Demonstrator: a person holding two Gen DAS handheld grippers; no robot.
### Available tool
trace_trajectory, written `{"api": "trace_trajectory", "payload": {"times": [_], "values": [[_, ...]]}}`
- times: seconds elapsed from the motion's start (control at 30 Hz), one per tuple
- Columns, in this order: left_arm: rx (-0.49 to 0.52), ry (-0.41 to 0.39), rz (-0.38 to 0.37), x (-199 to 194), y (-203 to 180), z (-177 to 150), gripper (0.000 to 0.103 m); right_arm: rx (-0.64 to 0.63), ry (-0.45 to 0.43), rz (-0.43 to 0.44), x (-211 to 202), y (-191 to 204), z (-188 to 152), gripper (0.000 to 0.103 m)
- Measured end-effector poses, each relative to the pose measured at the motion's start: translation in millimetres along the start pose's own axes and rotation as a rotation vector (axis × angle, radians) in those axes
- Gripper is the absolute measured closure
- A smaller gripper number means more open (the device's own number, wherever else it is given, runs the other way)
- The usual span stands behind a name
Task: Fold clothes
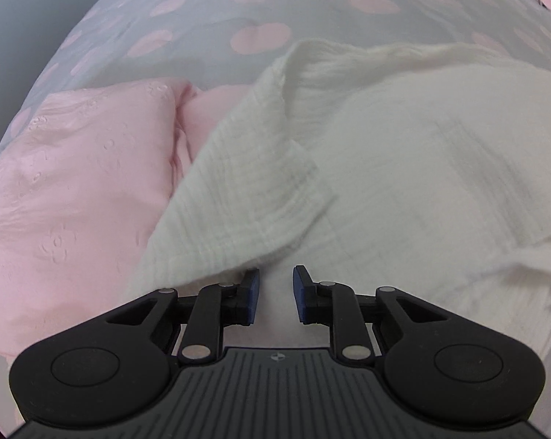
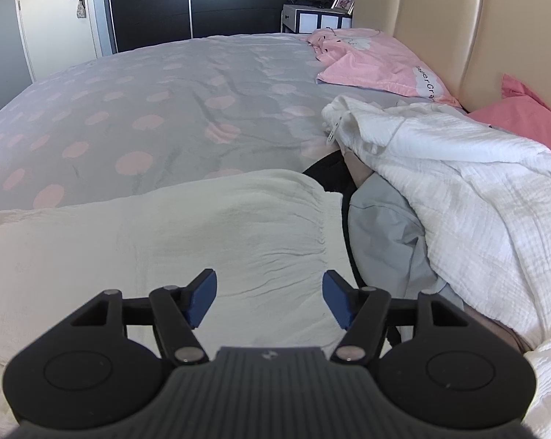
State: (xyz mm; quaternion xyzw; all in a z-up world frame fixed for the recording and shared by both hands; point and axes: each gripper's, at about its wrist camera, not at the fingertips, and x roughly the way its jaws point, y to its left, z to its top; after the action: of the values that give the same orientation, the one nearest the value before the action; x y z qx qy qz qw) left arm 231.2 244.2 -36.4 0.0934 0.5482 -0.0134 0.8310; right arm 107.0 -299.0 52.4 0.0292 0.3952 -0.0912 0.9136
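Left tool (image 1: pixel 275 294): blue pads narrowly apart, nothing pinched; cream fabric lies below the gap and a folded edge of the cream garment (image 1: pixel 367 153) drapes right at the left fingertip (image 1: pixel 252 285). No earlier view, so only the present gap is told. The garment is crinkled gauze and fills the middle and right of the left wrist view, one flap folded diagonally over the rest. Left of it, touching, a pink embossed cloth (image 1: pixel 74 183) bunched on the bed. Beyond both, the grey duvet with pink spots (image 1: pixel 209 7).

Right tool (image 2: pixel 270 298): pads spread wide, gripping nothing, hovering over the same cream garment (image 2: pixel 184 226), which lies flat on the bed with its gathered edge to the right. Just right of it, a dark strap or cloth and a light blue item (image 2: pixel 385 234), partly under a heap of white crinkled clothing (image 2: pixel 476 183). Farther: spotted duvet (image 2: pixel 147 91), pink pillow (image 2: pixel 370 62) against the beige padded headboard (image 2: pixel 458 18). Far back: black wardrobe (image 2: pixel 202 0), white door (image 2: pixel 52 11), nightstand (image 2: pixel 315 18).
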Motion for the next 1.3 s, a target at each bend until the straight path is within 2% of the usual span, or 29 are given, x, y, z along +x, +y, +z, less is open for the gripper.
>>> {"api": "trace_trajectory", "payload": {"times": [0.07,0.23,0.4,0.5,0.57,0.67,0.73,0.83,1.0,1.07,1.13,1.3], "values": [[-0.043,-0.086,0.005,-9.5,7.2,7.7,0.087,-0.012,0.008,-0.002,3.0,2.6,0.1,0.036],[-0.159,-0.29,0.108,-35.6,26.1,27.1,0.087,-0.029,0.037,-0.006,12.2,5.6,0.8,0.036],[-0.272,-0.397,0.179,-53.6,39.4,38.2,0.087,-0.042,0.032,-0.009,12.4,4.2,3.3,0.036],[-0.31,-0.4,0.21,-57.7,44.5,41.6,0.084,-0.059,0.022,-0.017,8.9,1.9,4.7,0.036],[-0.37,-0.383,0.201,-58.1,53.5,41.8,0.078,-0.072,0.017,-0.02,6.2,-0.1,5.2,0.036],[-0.464,-0.373,0.208,-62.8,72.2,35.3,0.077,-0.087,0.009,-0.023,1.4,-3.3,5.3,0.036],[-0.475,-0.369,0.218,-66.9,76.4,31.5,0.077,-0.087,0.006,-0.023,-3.2,-6.3,4.4,0.036],[-0.418,-0.367,0.209,-73.4,68.2,28.6,0.076,-0.083,0.001,-0.025,-10.9,-12.0,2.1,0.036],[-0.207,-0.374,0.175,-87.4,30.1,21.8,0.076,-0.067,0.001,-0.036,-22.5,-22.8,-5.1,0.035],[-0.138,-0.367,0.147,-91.6,16.0,16.6,0.071,-0.064,0.008,-0.041,-26.7,-26.7,-11.0,0.034],[-0.095,-0.351,0.123,-94.3,5.5,9.1,0.065,-0.063,0.02,-0.045,-29.9,-31.2,-17.9,0.033],[-0.032,-0.304,0.066,-98.4,-18.9,-19.7,0.064,-0.045,0.054,-0.064,-34.4,-49.0,-37.4,0.032]]}}
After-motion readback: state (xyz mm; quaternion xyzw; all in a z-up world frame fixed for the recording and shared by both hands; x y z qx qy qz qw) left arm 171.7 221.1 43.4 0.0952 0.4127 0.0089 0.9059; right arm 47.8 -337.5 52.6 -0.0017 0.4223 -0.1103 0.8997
